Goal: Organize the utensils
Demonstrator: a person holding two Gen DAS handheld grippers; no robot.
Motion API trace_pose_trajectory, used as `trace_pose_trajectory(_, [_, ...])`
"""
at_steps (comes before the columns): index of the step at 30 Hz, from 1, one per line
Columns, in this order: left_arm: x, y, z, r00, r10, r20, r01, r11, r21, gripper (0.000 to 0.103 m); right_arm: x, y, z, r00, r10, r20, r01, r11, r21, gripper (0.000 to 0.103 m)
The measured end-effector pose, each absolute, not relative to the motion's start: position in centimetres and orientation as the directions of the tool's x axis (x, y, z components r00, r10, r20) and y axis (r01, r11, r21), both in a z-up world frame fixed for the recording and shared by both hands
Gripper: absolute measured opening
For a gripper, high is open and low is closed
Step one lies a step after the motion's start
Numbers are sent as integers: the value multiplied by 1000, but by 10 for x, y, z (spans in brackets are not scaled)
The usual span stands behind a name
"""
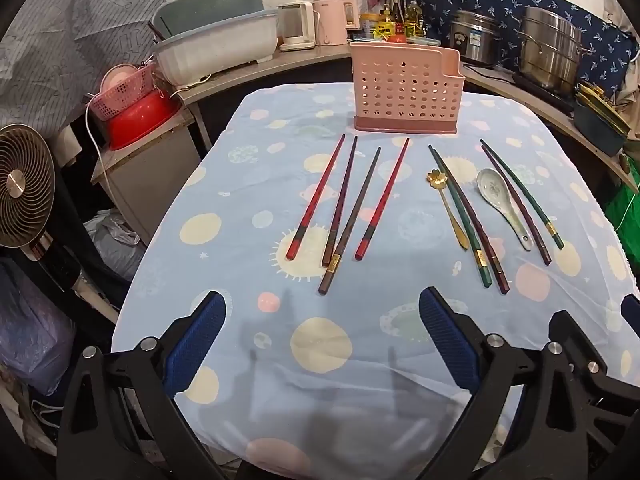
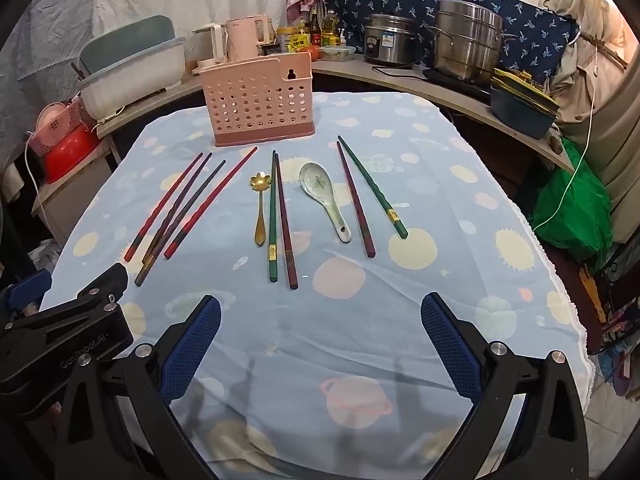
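On the bench, both the left gripper and the right gripper are hovering spread wide and empty, while chopsticks and spoons are lying loose before the pink holder, probably awaiting sorting into it.

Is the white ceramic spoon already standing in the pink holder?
No, the ceramic spoon lies flat on the tablecloth among the chopsticks, in front of the pink holder.

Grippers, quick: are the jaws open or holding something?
Left gripper: open, holding nothing.
Right gripper: open, holding nothing.
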State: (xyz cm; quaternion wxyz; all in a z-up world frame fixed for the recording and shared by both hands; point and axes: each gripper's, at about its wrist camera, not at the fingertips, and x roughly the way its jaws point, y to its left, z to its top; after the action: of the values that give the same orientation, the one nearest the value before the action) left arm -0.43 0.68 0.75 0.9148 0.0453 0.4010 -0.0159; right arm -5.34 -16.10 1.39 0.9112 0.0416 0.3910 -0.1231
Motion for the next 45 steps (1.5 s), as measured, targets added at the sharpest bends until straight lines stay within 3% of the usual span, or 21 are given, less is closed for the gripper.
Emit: trace_pose_trajectory(45, [-7, 17, 21, 703, 50, -709, 15, 996, 85, 93, -59, -163, 24, 692, -189, -697, 255, 967, -8, 97])
